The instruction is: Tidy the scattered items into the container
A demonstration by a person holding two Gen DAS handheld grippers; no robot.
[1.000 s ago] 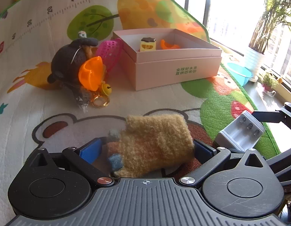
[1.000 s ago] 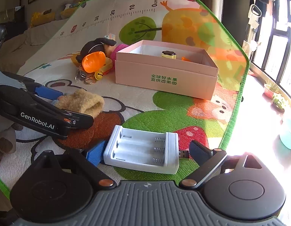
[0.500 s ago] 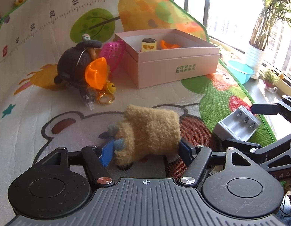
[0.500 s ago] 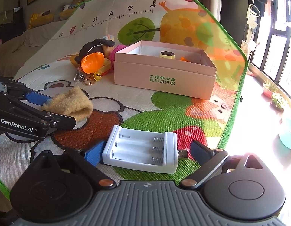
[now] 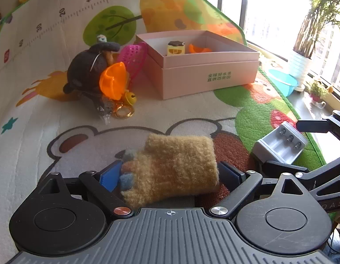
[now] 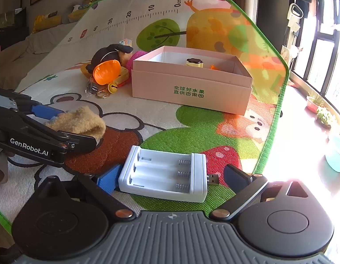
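A tan fuzzy glove sits between the fingers of my left gripper, which is shut on it; it also shows in the right wrist view. A white battery charger lies on the mat between the open fingers of my right gripper, left pad touching it; it also shows in the left wrist view. The pink box stands further back, holding a small yellow toy and an orange piece.
A pile lies left of the box: a dark plush toy, an orange cup, a pink mesh scoop, a gold bell with a ring. The mat's green edge runs on the right, with a blue basin and potted plants beyond.
The left gripper's fingers closed in on the glove and lifted it slightly. The right gripper stayed open around the charger and barely moved.
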